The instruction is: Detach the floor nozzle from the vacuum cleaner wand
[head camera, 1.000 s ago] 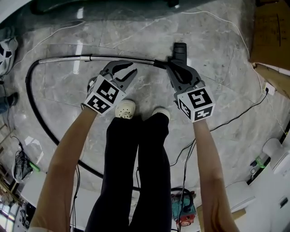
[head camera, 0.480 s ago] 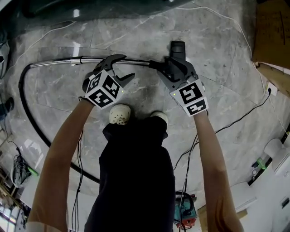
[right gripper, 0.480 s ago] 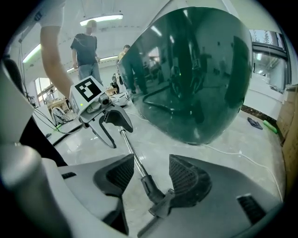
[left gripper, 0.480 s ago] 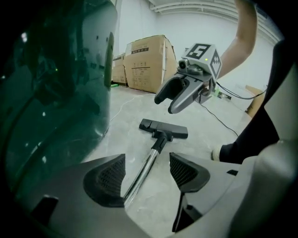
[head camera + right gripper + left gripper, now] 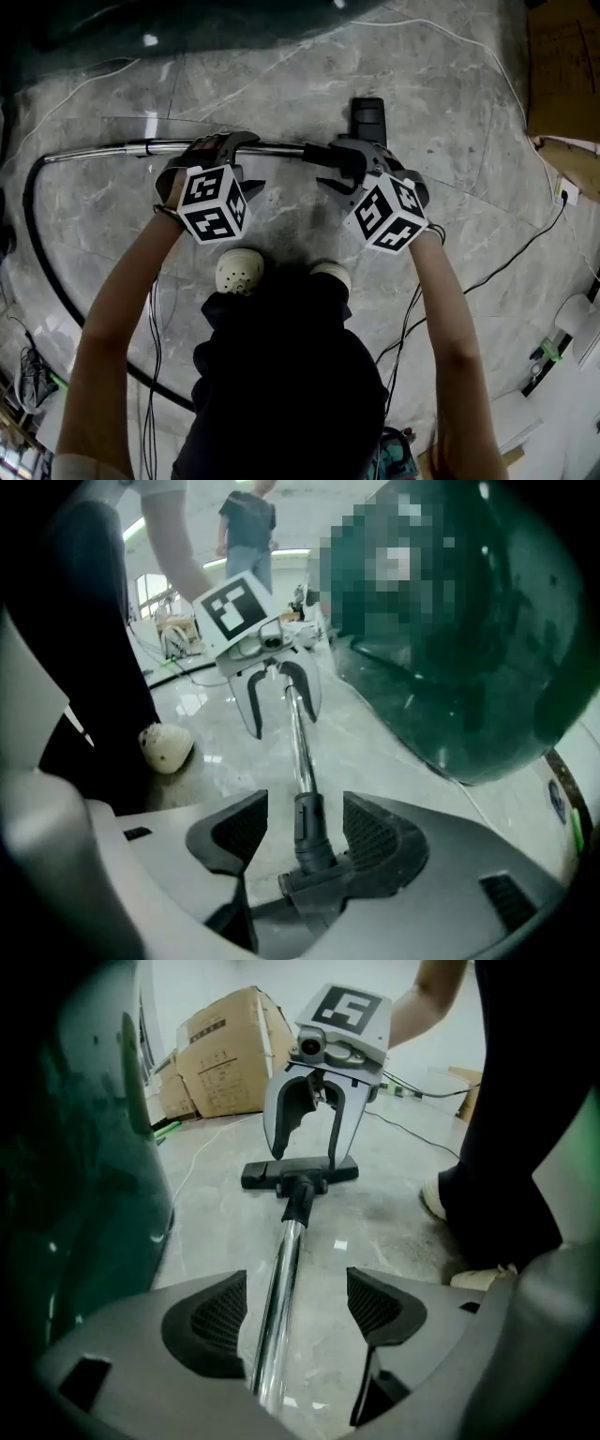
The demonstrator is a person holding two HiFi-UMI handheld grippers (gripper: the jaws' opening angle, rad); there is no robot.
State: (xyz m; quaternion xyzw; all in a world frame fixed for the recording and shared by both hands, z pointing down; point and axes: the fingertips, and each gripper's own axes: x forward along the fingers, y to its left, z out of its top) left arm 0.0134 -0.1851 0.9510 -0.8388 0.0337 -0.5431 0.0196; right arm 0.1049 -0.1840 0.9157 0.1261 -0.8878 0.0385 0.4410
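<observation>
Separation has not yet been started: the floor nozzle (image 5: pixel 368 117) is seen still joined to the wand (image 5: pixel 272 147) on the floor (image 5: pixel 469 112). The wand is straddled, unclamped, by the left gripper (image 5: pixel 298 1307), its jaws just opened wide. The nozzle's neck is flanked by the right gripper (image 5: pixel 302 832), its jaws likewise just opened.

Black trousers (image 5: pixel 281 375), cream perforated clogs (image 5: pixel 239 271), grey left gripper (image 5: pixel 295 1286), grey right gripper (image 5: pixel 305 817).

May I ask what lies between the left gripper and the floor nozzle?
Left gripper view: the wand runs from the left gripper to the floor nozzle, right gripper astride its collar; both grippers' jaws have just been opening round it.
</observation>
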